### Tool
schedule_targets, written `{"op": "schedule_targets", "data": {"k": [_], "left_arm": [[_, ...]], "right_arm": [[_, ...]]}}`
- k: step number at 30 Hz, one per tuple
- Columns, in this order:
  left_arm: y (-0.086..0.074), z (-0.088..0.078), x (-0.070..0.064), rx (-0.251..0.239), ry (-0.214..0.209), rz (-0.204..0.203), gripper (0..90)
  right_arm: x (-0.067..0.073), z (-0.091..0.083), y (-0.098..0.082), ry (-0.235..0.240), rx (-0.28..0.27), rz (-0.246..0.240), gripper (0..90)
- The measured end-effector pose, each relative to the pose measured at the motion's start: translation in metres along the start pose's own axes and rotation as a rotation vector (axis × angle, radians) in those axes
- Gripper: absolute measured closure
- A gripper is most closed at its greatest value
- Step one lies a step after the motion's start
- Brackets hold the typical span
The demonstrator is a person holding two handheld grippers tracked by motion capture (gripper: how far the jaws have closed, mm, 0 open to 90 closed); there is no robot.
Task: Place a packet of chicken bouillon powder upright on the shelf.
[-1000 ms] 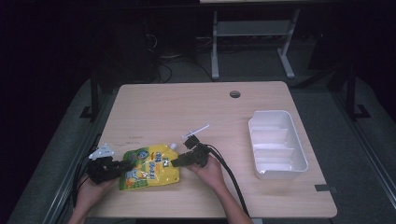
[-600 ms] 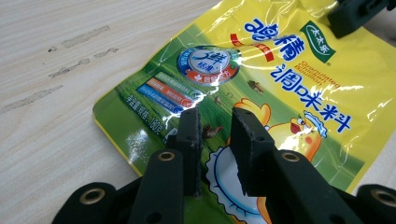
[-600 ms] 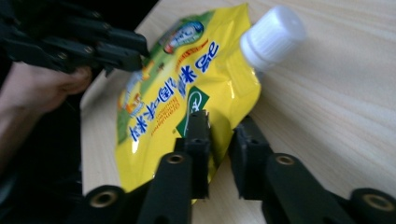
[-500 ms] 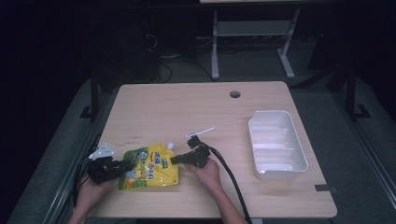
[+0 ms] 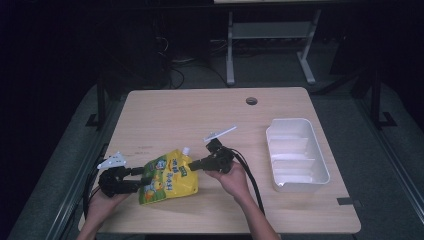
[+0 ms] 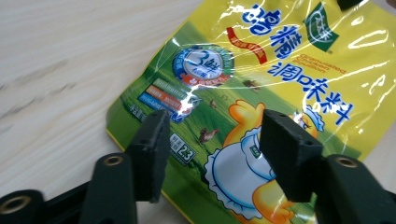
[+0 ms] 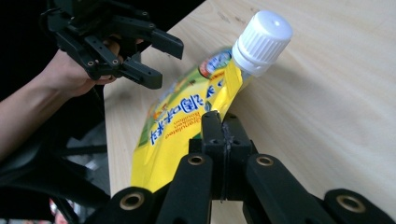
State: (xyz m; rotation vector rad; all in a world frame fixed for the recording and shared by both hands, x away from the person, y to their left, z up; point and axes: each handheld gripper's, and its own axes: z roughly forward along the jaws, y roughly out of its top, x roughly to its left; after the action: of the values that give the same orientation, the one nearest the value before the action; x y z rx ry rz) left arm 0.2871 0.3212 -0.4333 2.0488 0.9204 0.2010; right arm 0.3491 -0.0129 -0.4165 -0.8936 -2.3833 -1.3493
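One yellow pouch (image 5: 167,179) lay near-left on the worktop (image 5: 200,115); since earlier, the left hand-held gripper (image 5: 141,178) had just opened wide, while the right hand-held gripper (image 5: 191,164) clamped its edge, lifting it beside one white tray (image 5: 300,180).

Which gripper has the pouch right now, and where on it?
The right gripper pinches the yellow pouch at its edge just below the white cap. The left gripper holds nothing.

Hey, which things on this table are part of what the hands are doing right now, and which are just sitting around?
In the job:
- yellow spout pouch, white cap on
- right gripper, shut on the pouch's edge
- left gripper, fingers apart over the pouch, just been opening

Lying about:
- white tray at the table's right
- table with its cable hole
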Motion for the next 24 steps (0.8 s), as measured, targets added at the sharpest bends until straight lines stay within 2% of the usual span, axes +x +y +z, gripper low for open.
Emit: {"op": "schedule_targets", "data": {"k": [1,3,4,5,7,8,11,14,16,18,19,20,21,22,24], "left_arm": [[0.006,0.001,-0.004,-0.02,-0.024,0.006,36.3],[0.008,0.002,-0.006,-0.03,-0.038,0.009,34.5],[0.014,0.003,-0.009,-0.049,-0.069,0.013,30.0],[0.014,0.003,-0.009,-0.049,-0.069,0.013,28.4],[0.021,0.006,-0.014,-0.066,-0.115,0.028,26.2],[0.021,0.006,-0.014,-0.066,-0.115,0.028,25.3],[0.028,0.009,-0.02,-0.067,-0.159,0.052,23.0],[0.032,0.01,-0.023,-0.072,-0.167,0.065,21.4],[0.035,0.009,-0.025,-0.086,-0.174,0.075,20.9],[0.037,0.009,-0.025,-0.091,-0.179,0.077,19.9],[0.039,0.009,-0.025,-0.092,-0.181,0.074,19.7],[0.04,0.008,-0.026,-0.097,-0.181,0.077,19.7],[0.042,0.008,-0.026,-0.106,-0.192,0.076,19.6],[0.046,0.009,-0.027,-0.115,-0.216,0.077,19.7],[0.048,0.01,-0.029,-0.112,-0.23,0.084,19.8]], "right_arm": [[0.006,-0.012,0.005,-0.018,0.013,-0.048,90.0],[0.009,-0.016,0.007,-0.024,0.02,-0.06,90.0],[0.015,-0.027,0.013,-0.044,0.046,-0.103,90.0],[0.015,-0.027,0.013,-0.044,0.046,-0.103,90.0],[0.023,-0.04,0.021,-0.056,0.073,-0.148,90.0],[0.023,-0.04,0.021,-0.056,0.073,-0.148,90.0],[0.032,-0.054,0.032,-0.046,0.097,-0.197,90.0],[0.036,-0.059,0.037,-0.031,0.111,-0.22,90.0],[0.044,-0.067,0.046,-0.023,0.142,-0.265,90.0],[0.046,-0.069,0.048,-0.022,0.15,-0.277,90.0],[0.051,-0.075,0.054,-0.023,0.177,-0.311,90.0],[0.051,-0.075,0.054,-0.023,0.177,-0.311,90.0],[0.054,-0.077,0.056,-0.023,0.183,-0.322,90.0],[0.061,-0.083,0.061,-0.012,0.203,-0.357,90.0],[0.063,-0.084,0.062,-0.01,0.207,-0.371,90.0]]}}
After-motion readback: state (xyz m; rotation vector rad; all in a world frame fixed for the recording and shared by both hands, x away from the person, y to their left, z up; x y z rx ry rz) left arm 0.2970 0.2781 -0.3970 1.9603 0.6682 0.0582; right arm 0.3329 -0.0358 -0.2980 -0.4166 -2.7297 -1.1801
